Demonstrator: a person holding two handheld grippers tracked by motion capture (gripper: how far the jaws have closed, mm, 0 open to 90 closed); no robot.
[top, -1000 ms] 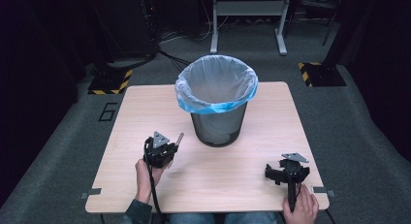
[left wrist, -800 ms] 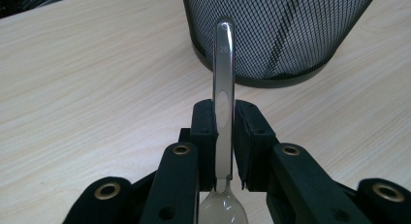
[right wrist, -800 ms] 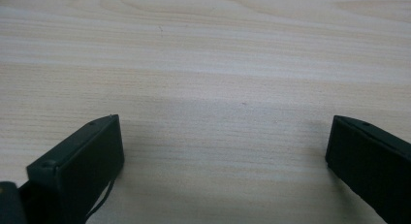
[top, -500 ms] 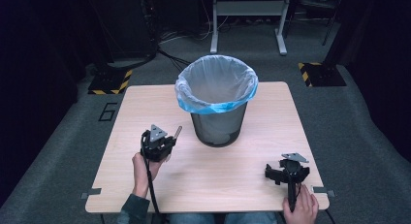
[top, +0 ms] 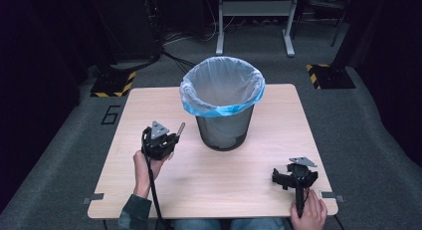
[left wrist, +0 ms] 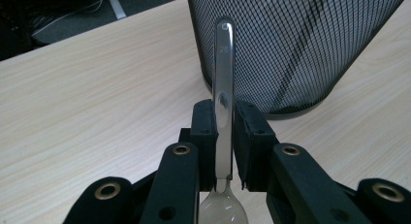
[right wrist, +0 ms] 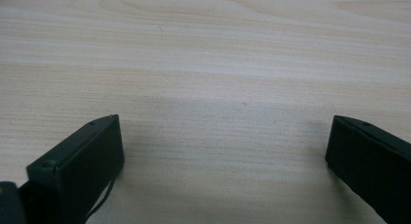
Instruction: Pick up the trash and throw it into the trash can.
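spoon point(left wrist: 223, 83): pinched mid-handle in left tool point(left wrist: 224, 136), handle tip pointing ahead at the bin point(left wrist: 295, 44)
handling: stiff, light, slick metal; grip the flat handle
right tool point(right wrist: 223, 151): jaws apart, empty, over table point(right wrist: 203, 49)

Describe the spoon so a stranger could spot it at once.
Start at the black mesh bin with the blue-edged liner in the middle of the wooden table. Just to its left, the left gripper clamps a metal spoon, handle pointing at the bin: the only shiny thing there.
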